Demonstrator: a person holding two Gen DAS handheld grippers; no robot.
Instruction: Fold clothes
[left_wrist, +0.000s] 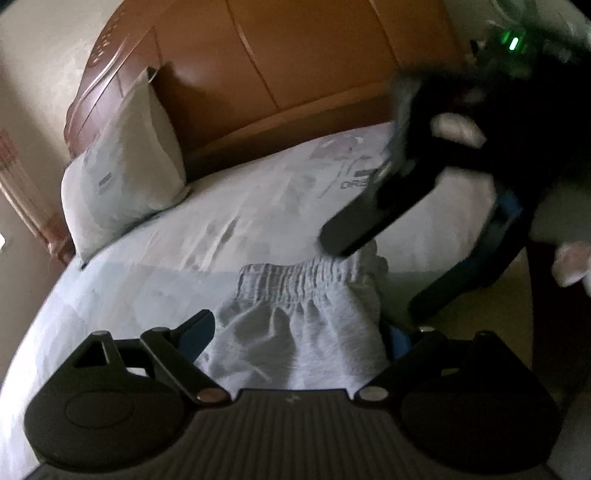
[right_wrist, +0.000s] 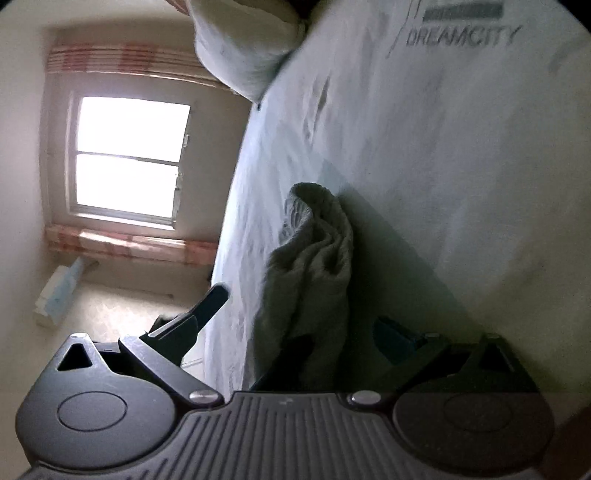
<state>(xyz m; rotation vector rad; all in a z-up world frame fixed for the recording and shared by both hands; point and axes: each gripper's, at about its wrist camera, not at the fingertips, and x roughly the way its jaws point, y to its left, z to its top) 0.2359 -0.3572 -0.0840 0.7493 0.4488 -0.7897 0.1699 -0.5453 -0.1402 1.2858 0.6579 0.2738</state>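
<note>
Light grey gathered-waistband cotton garment (left_wrist: 295, 332) bunched on pale printed bedsheet (left_wrist: 184, 240). Left gripper (left_wrist: 299, 336) spread wide around it. Right gripper (right_wrist: 306, 325) likewise parted, cloth between, apparently unclamped.

A light grey garment (left_wrist: 295, 332) with a ribbed, gathered waistband lies on a pale blue-white bedsheet (left_wrist: 229, 221) marked with faint grey motifs and dark grey "DREAMCITY" lettering (right_wrist: 463, 35). The pillow (left_wrist: 125, 173) wears the same pale, grey-patterned fabric. Behind it rises an orange-brown wooden headboard (left_wrist: 295, 66) with a darker reddish edge. The left gripper (left_wrist: 295, 328) is black with blue finger pads; the right gripper (left_wrist: 410, 258) is black too, blue along one finger, with a green light (left_wrist: 513, 42) glowing on its body. Beside a bright white window (right_wrist: 129, 155) hang curtains (right_wrist: 129, 61) checked in red, pink and cream. The walls are cream.
</note>
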